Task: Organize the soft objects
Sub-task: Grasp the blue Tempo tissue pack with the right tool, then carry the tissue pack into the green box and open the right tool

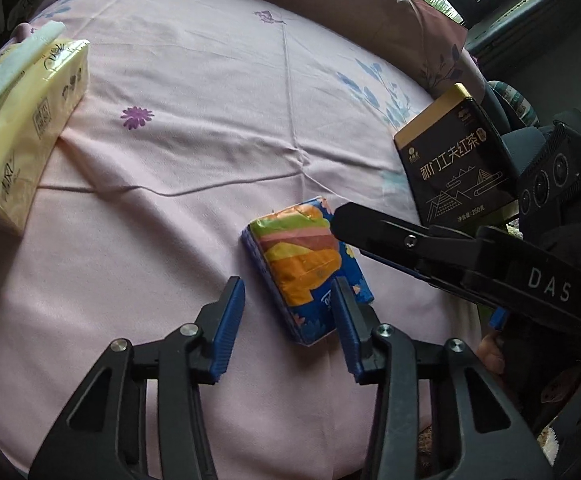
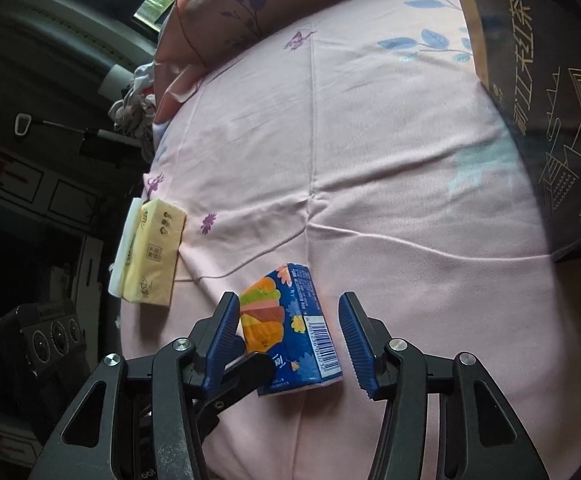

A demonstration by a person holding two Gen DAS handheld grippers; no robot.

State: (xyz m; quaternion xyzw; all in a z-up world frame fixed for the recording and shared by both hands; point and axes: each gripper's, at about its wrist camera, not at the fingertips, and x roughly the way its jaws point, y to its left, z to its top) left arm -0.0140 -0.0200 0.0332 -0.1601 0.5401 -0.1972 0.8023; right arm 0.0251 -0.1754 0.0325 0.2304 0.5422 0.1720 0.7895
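Observation:
A small blue tissue pack (image 1: 306,268) with orange, green and red stripes lies on the pink bedsheet (image 1: 210,100). My left gripper (image 1: 288,300) is open just in front of it, its right finger overlapping the pack's near edge. My right gripper (image 2: 288,320) is open with the same pack (image 2: 290,324) between its fingers, touching neither pad clearly. The right gripper's finger (image 1: 370,228) shows in the left wrist view over the pack's far corner. A yellow tissue pack (image 1: 22,132) lies at the left, also in the right wrist view (image 2: 152,256).
A black tea box (image 1: 454,160) with gold lettering stands at the right edge of the bed, close in the right wrist view (image 2: 550,92). A pink pillow (image 2: 218,12) lies at the bed's far end. The bed's left edge drops to dark furniture (image 2: 30,200).

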